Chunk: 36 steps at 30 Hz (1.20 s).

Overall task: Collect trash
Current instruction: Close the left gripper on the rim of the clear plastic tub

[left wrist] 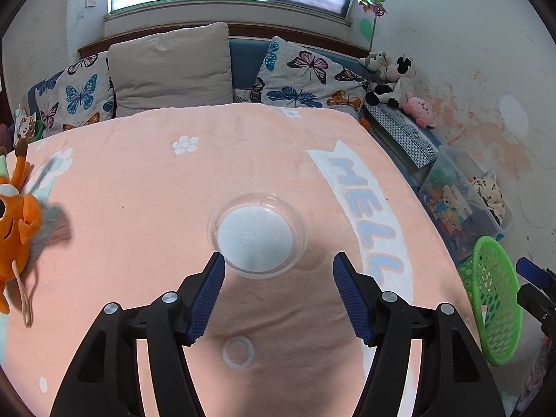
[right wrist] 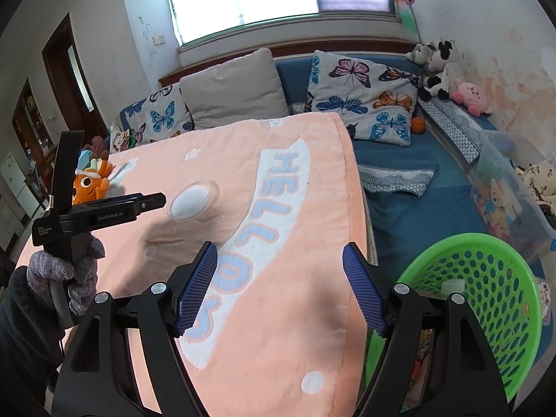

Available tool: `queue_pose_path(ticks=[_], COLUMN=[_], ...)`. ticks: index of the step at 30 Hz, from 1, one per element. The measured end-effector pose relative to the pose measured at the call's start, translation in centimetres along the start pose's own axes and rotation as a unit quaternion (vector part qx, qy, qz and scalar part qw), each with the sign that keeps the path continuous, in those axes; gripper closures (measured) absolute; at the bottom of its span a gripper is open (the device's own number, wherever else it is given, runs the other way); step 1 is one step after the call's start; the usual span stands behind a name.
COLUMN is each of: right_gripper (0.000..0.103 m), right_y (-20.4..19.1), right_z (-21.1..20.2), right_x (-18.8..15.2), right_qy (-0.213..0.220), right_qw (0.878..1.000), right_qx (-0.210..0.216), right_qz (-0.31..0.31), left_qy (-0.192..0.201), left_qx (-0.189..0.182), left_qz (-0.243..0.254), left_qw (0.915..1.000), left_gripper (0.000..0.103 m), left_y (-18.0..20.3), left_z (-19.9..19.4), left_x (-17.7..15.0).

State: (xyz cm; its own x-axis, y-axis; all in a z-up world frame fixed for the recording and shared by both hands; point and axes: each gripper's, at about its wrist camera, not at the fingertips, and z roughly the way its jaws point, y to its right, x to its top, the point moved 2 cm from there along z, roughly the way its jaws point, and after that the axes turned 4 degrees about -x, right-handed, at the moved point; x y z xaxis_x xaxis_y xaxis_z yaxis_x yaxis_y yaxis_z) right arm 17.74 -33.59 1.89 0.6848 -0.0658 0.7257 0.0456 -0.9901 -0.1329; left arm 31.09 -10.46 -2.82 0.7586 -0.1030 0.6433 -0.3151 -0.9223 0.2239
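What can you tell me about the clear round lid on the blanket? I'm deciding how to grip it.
The lid is a shallow, round, clear plastic disc with a raised transparent rim around a frosted white centre. It lies flat on the peach blanket, left of the HELLO lettering, touching nothing else. The left gripper is open, its blue fingertips just short of the lid's near edge. In the right wrist view the lid looks thin and light, sitting apart from the orange plush toy.

one clear plastic lid (left wrist: 257,234), one green basket (right wrist: 486,299), three pillows (left wrist: 172,67), one orange plush (left wrist: 14,222), two claws (left wrist: 278,292)
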Motion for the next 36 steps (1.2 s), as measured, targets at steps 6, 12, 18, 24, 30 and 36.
queue_pose_path(ticks=[6,12,18,24,30,36], right_gripper=[0.027,0.027,0.026,0.026,0.026,0.026], right_y=[0.2,-0.3,-1.0,-1.1,-0.8,-0.7], right_z=[1.1,2.2,3.4,4.7,5.8,6.7], right_x=[-0.1,0.0,0.1,0.1,0.0,-0.1], right_qy=[-0.008,-0.016,-0.023,-0.033,-0.042,-0.05], right_qw=[1.0,1.0,1.0,0.999,0.999,0.998], right_qx=[0.004,0.013,0.02,0.026,0.026,0.026], right_qz=[0.003,0.0,-0.006,-0.004,-0.001,-0.001], left_qy=[-0.001,0.003,-0.005,-0.026,-0.04,-0.045], left_qx=[0.005,0.01,0.006,-0.009,-0.003,0.003], left_qz=[-0.008,-0.013,-0.017,0.004,0.03,0.059], left_qw=[1.0,0.9999,0.9998,0.9996,0.9988,0.9972], left_gripper=[0.034,0.03,0.02,0.014,0.011,0.01], left_y=[-1.0,-2.3,-3.2,-2.4,-1.7,-0.9], left_z=[0.6,1.0,2.2,4.1,5.9,7.1], left_x=[0.2,0.6,0.8,0.7,0.9,1.0])
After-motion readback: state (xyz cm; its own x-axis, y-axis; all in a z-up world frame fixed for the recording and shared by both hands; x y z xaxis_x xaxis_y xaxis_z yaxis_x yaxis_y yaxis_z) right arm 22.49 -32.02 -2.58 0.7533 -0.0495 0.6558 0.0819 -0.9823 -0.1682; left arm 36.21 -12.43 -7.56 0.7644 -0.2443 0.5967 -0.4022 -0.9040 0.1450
